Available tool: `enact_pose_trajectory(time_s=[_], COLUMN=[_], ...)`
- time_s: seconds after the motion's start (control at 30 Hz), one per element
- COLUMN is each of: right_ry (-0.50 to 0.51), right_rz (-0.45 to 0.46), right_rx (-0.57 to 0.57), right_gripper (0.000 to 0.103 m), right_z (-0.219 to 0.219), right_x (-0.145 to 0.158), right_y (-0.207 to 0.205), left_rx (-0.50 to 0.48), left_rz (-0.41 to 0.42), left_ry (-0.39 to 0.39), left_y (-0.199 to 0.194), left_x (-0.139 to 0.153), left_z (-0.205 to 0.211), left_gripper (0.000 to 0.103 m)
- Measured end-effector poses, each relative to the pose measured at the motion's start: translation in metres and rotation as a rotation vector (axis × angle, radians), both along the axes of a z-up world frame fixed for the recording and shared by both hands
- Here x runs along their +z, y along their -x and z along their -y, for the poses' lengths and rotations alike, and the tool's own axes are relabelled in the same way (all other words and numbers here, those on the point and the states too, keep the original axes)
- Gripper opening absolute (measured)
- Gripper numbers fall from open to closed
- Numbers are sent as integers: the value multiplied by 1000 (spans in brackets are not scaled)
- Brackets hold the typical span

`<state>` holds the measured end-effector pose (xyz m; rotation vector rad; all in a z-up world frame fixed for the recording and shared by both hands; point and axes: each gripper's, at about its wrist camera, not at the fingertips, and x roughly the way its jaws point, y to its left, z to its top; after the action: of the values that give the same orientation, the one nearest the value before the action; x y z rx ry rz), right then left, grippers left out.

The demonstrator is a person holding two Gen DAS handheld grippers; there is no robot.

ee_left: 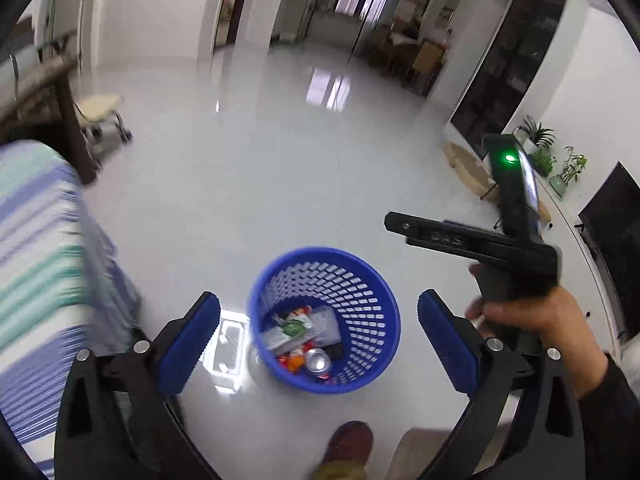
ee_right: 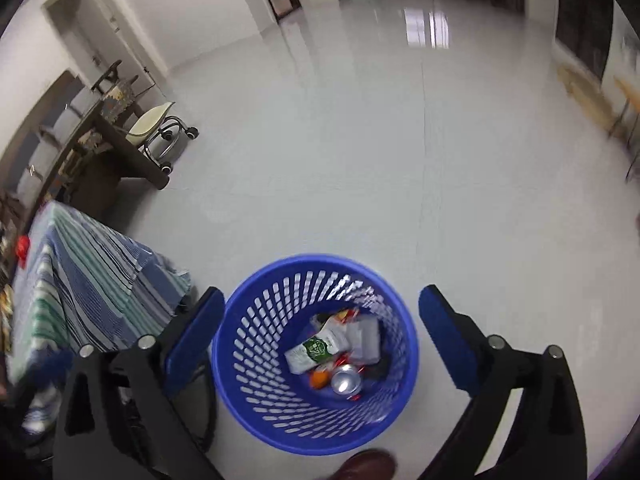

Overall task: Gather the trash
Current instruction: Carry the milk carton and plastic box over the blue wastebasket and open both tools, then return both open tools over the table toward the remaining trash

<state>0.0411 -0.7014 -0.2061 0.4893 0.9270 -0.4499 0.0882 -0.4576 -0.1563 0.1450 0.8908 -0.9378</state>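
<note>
Blue mesh basket on the glossy floor, low centre in both views. Inside: green-and-white pouch, silver can end-up, grey packet, red and orange wrappers. Left tool and right tool both spread wide above the rim, gripping nothing. Striped bench cloth at lower left.

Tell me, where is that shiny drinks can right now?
The can lies at the bottom of the blue basket on the floor, among wrappers, beside a green-and-white packet; both views look down on it.
</note>
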Motion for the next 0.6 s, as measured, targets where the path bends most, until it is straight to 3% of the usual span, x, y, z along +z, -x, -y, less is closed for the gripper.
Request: enact_pose_trajectory(time_s=[0.1, 0.2, 0.43, 0.6], right_ry=[104, 216, 330, 363], right_rz=[31, 115, 172, 184], right_rx=[40, 98, 342, 471], right_gripper=[98, 98, 98, 98], right_z=[-32, -93, -249, -334], right_x=[26, 60, 84, 94], right_y=[-4, -7, -23, -44], left_rx=[27, 112, 425, 568], left_rz=[53, 89, 156, 138], left_ry=[-31, -87, -205, -268], left_y=[8, 4, -26, -49], left_x=[21, 22, 15, 15], left_z=[-53, -117, -274, -352], left_gripper=[98, 98, 98, 98])
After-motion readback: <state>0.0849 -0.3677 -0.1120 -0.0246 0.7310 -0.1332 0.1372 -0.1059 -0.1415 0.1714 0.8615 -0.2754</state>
